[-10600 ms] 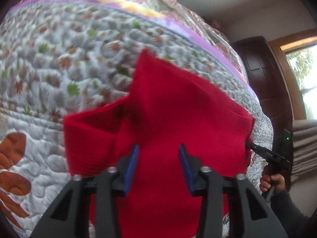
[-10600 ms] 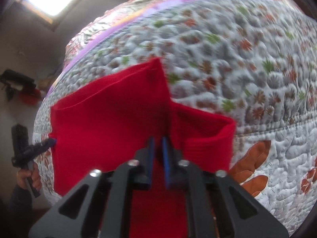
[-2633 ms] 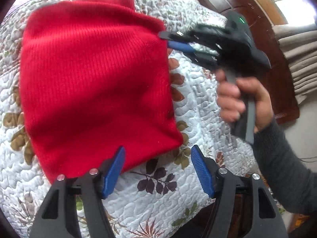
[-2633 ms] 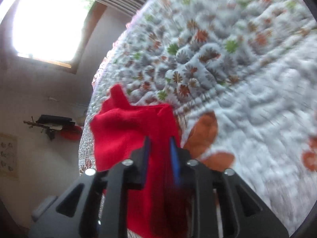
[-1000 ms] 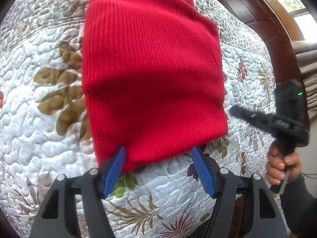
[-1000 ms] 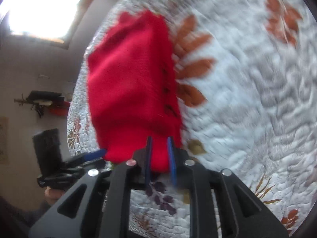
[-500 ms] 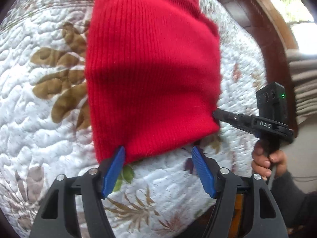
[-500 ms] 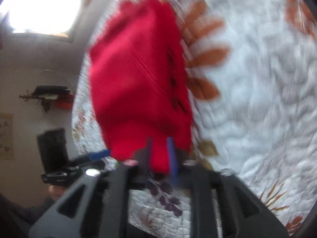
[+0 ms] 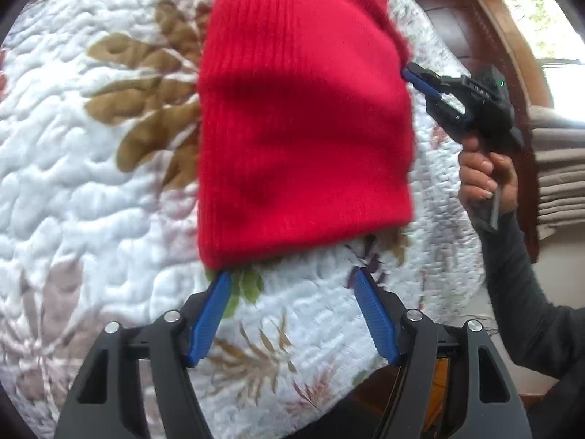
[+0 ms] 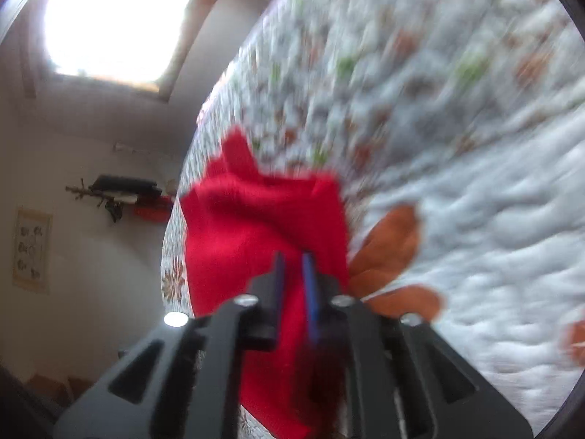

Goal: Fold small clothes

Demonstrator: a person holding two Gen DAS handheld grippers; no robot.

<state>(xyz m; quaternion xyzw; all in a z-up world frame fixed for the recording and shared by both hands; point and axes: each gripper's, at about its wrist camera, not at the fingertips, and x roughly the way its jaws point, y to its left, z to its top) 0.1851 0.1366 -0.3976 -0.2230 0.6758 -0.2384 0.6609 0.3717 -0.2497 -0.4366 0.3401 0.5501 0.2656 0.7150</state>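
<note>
While the folded red ribbed-knit garment [image 9: 303, 128] lies on the white quilted bedspread printed with brown, green and rust leaves [image 9: 91, 190], the left gripper [image 9: 292, 285] hovers just short of its near hem, blue-padded fingers [image 9: 210, 314] spread wide with nothing between them. One blue pad tip sits just beside the garment's near left corner; the other is over bare quilt.

At the garment's right edge, the right gripper [image 9: 406, 72] has its narrow blue tips pinched onto the knit fabric, and a hand [image 9: 486, 179] in a dark grey sleeve [image 9: 526, 292] grasps its black handle. From the right wrist view, which is blurred, the red fabric [image 10: 263, 226] bunches and rises in folds ahead of the gripper [image 10: 294, 259], and a strip of it runs down between the two nearly closed fingers, so the jaws are clamped on the cloth.

Beyond the bed in that view stand a pale wall with a small framed picture [image 10: 32, 250], a dark wall shelf [image 10: 124, 186] and a bright window [image 10: 117, 18]. Dark wooden panelling [image 9: 460, 36] shows behind the bed in the left wrist view.
</note>
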